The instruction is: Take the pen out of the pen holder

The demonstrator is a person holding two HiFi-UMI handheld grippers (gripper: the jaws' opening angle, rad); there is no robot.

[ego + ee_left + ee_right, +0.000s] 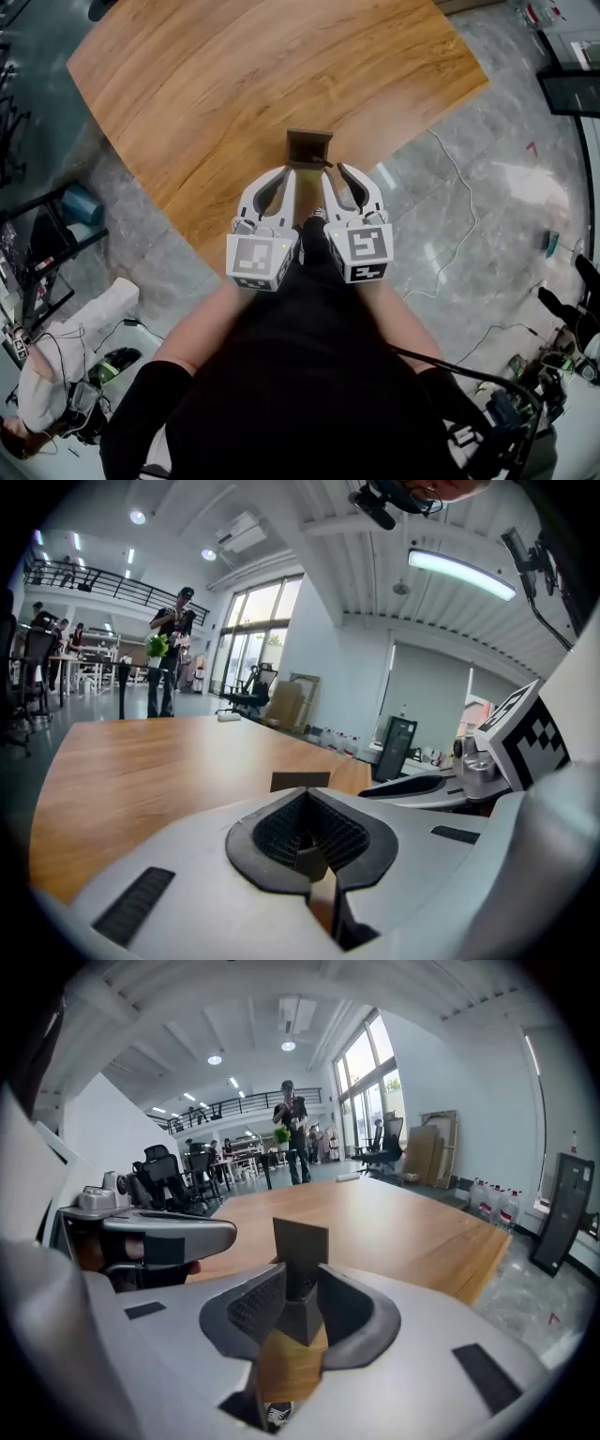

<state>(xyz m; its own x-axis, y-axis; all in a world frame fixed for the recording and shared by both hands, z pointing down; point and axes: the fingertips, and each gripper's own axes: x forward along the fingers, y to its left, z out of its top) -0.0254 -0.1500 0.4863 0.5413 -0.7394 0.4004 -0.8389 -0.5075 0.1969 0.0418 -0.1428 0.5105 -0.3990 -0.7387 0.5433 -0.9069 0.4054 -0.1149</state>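
The pen holder [309,147] is a dark brown square box that stands on the wooden table [234,84], close to its near edge. I see no pen in any view. Both grippers hover side by side just short of the holder. My left gripper [284,171] points at the holder's left side; in its own view the jaws [307,803] meet at the tips with nothing between them, and the holder [300,781] shows just beyond. My right gripper [336,171] stands a little open, and the holder [300,1241] shows through the gap of its jaws [300,1281].
The table's edge runs diagonally right under the grippers, with grey stone floor [469,216] and loose cables to the right. Equipment and a stand crowd the floor at the left [56,234]. A person [292,1129] stands far beyond the table.
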